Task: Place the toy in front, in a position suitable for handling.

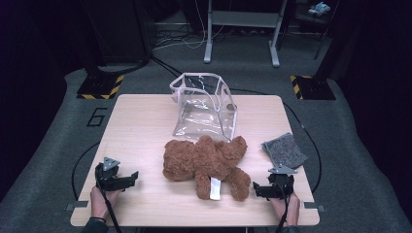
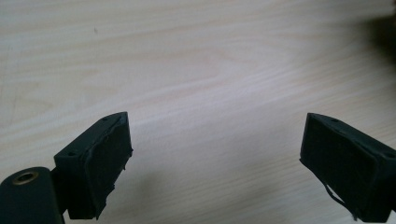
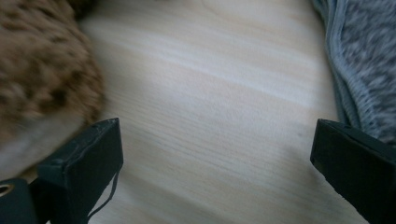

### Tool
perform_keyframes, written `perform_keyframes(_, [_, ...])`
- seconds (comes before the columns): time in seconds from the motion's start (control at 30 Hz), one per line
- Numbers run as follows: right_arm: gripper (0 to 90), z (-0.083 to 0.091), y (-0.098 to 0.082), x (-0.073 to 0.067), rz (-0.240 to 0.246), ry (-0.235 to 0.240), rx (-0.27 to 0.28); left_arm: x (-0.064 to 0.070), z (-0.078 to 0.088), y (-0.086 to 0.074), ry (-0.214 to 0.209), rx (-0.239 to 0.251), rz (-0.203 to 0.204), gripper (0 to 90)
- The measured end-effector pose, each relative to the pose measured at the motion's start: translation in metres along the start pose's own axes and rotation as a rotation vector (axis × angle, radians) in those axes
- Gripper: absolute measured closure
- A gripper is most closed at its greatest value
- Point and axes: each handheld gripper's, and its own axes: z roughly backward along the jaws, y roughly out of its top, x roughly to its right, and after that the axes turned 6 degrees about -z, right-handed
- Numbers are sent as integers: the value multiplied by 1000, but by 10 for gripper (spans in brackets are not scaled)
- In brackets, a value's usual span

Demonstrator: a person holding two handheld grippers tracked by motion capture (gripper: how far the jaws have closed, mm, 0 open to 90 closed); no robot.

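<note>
A brown teddy bear [image 1: 206, 162] lies face down in the middle of the wooden table [image 1: 141, 126], a white tag on its leg. Behind it stands a clear plastic bag [image 1: 204, 104] with white trim, its mouth open upward. My left gripper [image 1: 127, 178] rests near the front left corner, open over bare wood [image 2: 210, 93], well left of the bear. My right gripper [image 1: 260, 189] sits at the front right, open, beside the bear's foot. In the right gripper view the bear's fur [image 3: 42, 79] is at the left and the grey cloth [image 3: 364, 60] at the right.
A folded grey cloth [image 1: 284, 149] lies near the table's right edge. Beyond the table are a grey carpet floor, a metal frame's legs [image 1: 241, 29] and black stands with yellow-striped bases [image 1: 101, 86]. Cables run across the floor.
</note>
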Motion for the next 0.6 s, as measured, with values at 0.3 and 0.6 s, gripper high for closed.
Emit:
perform_keyframes(0.3, [45, 28, 35, -15, -6, 82, 76, 28, 16, 48, -150, 89, -57, 75])
perform_keyframes(0.6, [68, 35, 69, -55, 76, 184, 109, 62, 12, 81, -253, 113, -153, 66])
